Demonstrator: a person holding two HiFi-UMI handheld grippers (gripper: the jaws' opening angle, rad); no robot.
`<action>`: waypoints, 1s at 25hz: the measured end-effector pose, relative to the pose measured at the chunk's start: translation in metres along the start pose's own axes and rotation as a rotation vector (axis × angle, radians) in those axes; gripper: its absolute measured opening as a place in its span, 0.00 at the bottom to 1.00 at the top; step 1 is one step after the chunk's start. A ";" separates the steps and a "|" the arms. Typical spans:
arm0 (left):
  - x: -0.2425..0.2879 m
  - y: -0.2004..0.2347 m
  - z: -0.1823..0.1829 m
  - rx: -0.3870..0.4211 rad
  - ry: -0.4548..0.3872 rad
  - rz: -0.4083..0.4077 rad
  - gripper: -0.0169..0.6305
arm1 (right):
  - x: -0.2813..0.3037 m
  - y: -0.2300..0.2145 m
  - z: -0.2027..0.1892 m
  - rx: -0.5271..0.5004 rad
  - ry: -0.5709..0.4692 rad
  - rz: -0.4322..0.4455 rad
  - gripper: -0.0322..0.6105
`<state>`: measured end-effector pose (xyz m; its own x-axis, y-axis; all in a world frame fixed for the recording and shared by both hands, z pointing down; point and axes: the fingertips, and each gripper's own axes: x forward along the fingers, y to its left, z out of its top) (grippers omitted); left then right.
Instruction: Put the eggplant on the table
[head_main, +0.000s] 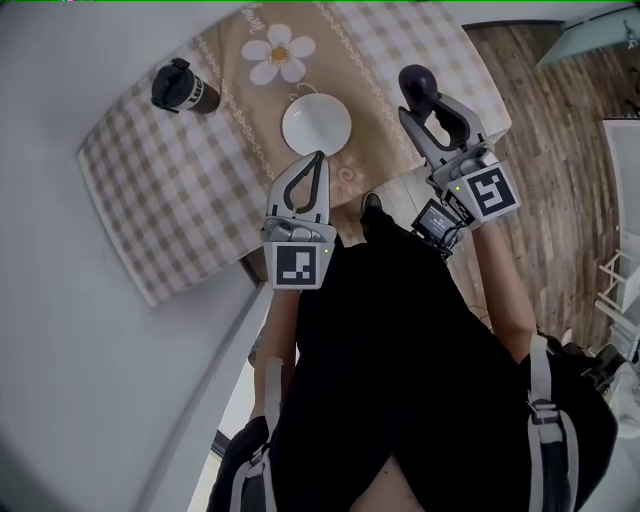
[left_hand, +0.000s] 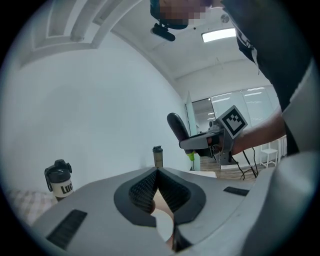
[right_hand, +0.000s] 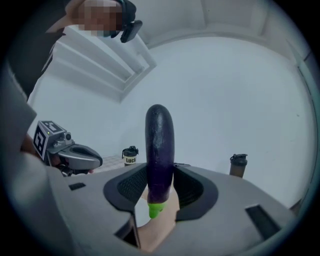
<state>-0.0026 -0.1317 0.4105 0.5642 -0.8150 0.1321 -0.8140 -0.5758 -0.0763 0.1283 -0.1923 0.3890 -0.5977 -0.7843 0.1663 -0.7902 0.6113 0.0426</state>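
A dark purple eggplant with a green stem end stands upright between the jaws of my right gripper, which is shut on it above the table's near right part. In the right gripper view the eggplant rises out of the jaws, stem downward. My left gripper hangs over the table's near edge just in front of a white plate, jaws shut with nothing in them. In the left gripper view its tips meet, and the right gripper with the eggplant shows to the right.
The table wears a beige checked cloth with a flower print. A black lidded cup stands at the far left of it. A shaker bottle stands further off. Wooden floor lies to the right.
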 end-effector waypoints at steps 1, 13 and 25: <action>0.000 0.006 0.003 0.005 -0.014 0.000 0.01 | 0.005 0.002 0.002 -0.017 0.009 0.001 0.31; -0.011 0.062 -0.001 -0.034 -0.026 0.072 0.01 | 0.071 0.042 0.002 -0.350 0.143 0.155 0.31; -0.042 0.083 -0.019 -0.042 0.000 0.178 0.01 | 0.108 0.091 -0.047 -0.603 0.249 0.323 0.31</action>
<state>-0.0970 -0.1441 0.4177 0.4109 -0.9038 0.1199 -0.9059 -0.4195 -0.0572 -0.0019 -0.2168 0.4574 -0.6835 -0.5513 0.4785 -0.3247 0.8167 0.4771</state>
